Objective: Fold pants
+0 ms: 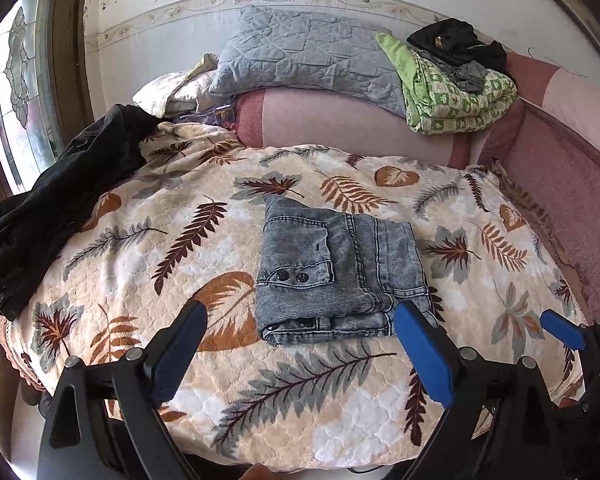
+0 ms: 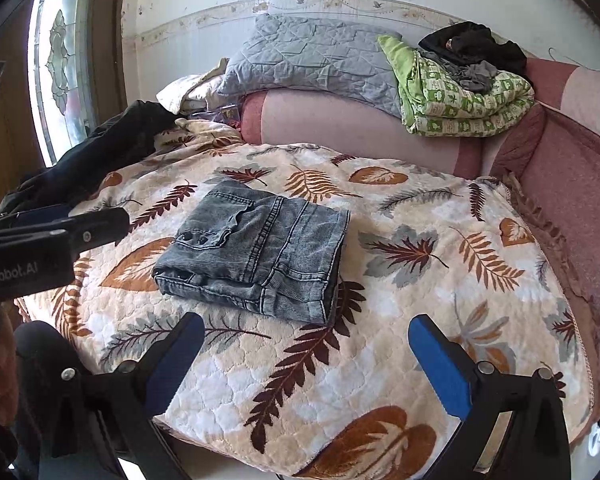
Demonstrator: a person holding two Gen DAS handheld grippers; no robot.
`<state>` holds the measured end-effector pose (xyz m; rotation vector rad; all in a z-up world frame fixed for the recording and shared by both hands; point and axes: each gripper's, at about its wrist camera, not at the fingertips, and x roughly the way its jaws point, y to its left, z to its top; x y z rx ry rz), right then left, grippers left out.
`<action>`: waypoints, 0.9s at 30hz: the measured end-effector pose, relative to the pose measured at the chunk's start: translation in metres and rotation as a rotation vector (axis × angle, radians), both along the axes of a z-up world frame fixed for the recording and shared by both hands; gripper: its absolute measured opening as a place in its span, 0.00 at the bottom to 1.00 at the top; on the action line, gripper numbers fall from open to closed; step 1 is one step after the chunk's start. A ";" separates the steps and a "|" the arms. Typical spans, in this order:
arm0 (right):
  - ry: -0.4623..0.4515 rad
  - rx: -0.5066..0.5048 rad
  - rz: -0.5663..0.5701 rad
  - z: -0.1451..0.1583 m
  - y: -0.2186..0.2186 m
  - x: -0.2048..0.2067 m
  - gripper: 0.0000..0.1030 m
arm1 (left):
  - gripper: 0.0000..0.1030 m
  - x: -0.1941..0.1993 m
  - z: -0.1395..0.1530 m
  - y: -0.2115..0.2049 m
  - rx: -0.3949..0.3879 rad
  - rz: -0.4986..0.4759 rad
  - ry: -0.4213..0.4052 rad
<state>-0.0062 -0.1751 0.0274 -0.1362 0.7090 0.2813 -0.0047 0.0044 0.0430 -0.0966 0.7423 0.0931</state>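
Note:
Grey washed-denim pants point(image 1: 336, 272) lie folded into a compact rectangle in the middle of the leaf-patterned blanket point(image 1: 140, 240); the right wrist view shows the same pants point(image 2: 260, 252) left of centre. My left gripper point(image 1: 300, 312) stands open just in front of the bundle's near edge, blue pads wide apart and nothing between them. My right gripper point(image 2: 306, 328) is also open, hovering over the blanket point(image 2: 420, 280) in front of the pants, touching nothing. The left gripper's body point(image 2: 40, 240) shows at the left edge of the right wrist view.
A dark garment point(image 1: 60, 200) is heaped at the blanket's left edge by a window. Behind the blanket is a pink sofa back point(image 1: 340, 120) with a grey quilted pillow point(image 1: 308, 56) and a green folded quilt point(image 1: 460, 92) topped by black clothes.

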 end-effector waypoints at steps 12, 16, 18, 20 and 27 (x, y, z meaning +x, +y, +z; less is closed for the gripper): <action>-0.003 0.017 -0.006 0.002 0.000 0.004 1.00 | 0.92 0.002 -0.002 0.007 -0.008 0.008 0.004; 0.031 0.091 -0.061 -0.001 -0.028 0.024 1.00 | 0.92 0.014 -0.010 0.031 -0.026 0.055 0.031; 0.045 0.113 -0.119 -0.006 -0.053 0.042 1.00 | 0.92 0.026 -0.017 0.056 -0.012 0.118 0.040; 0.057 0.121 -0.208 -0.012 -0.088 0.066 1.00 | 0.92 0.040 -0.026 0.091 0.004 0.211 0.050; 0.092 0.050 -0.643 -0.049 -0.247 0.140 1.00 | 0.92 0.094 -0.080 0.246 0.050 0.548 0.130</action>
